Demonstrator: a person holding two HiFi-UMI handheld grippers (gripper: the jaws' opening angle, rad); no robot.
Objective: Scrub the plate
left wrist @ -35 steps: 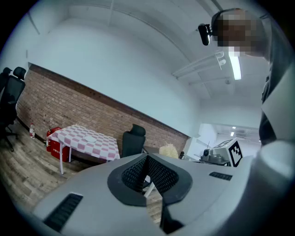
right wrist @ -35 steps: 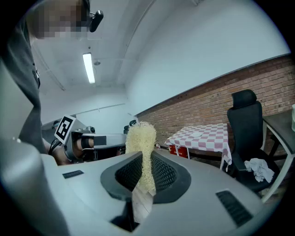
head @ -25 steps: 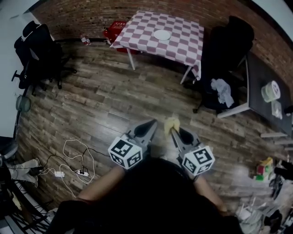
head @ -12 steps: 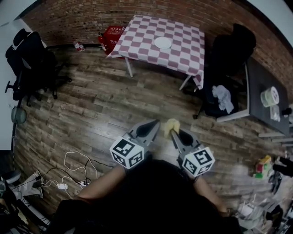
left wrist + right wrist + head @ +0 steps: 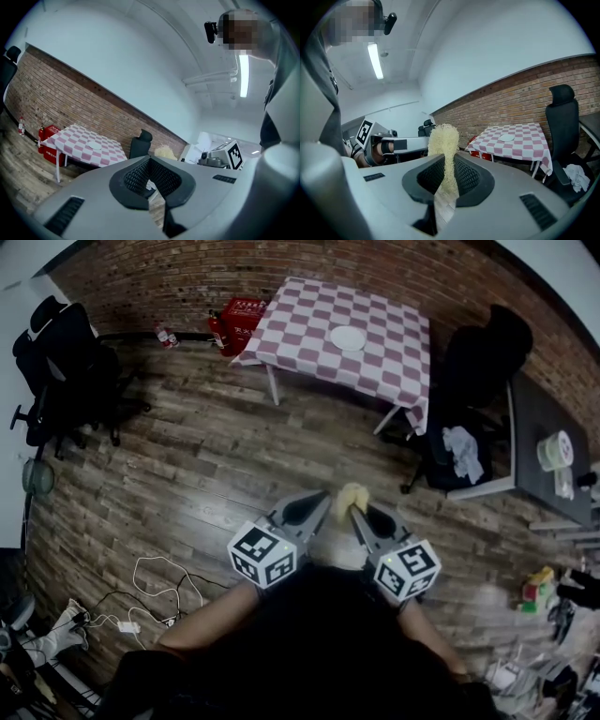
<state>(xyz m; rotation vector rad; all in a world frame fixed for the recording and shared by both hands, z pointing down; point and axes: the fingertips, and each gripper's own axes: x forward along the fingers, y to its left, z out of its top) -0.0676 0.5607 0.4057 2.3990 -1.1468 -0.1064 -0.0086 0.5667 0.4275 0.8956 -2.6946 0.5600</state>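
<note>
A small white plate point(image 5: 347, 337) lies on the table with the pink-and-white checked cloth point(image 5: 309, 334), far ahead across the wooden floor. The plate point(image 5: 95, 146) also shows in the left gripper view, and the plate point(image 5: 506, 138) in the right gripper view. My right gripper point(image 5: 355, 512) is shut on a yellow mesh scrubber point(image 5: 352, 495), and the scrubber point(image 5: 443, 150) sticks up between its pads. My left gripper point(image 5: 320, 500) is shut with nothing in it. Both are held side by side in front of the person, well short of the table.
A black office chair point(image 5: 483, 352) stands right of the table, another point(image 5: 61, 352) at far left. A red crate point(image 5: 242, 313) sits by the brick wall. A dark desk point(image 5: 544, 437) with a tape roll is at right. Cables point(image 5: 155, 582) lie on the floor at lower left.
The whole view has shifted across the floor, with the table now a little nearer and further right. Both grippers keep their pose, and the scrubber stays in the right one.
</note>
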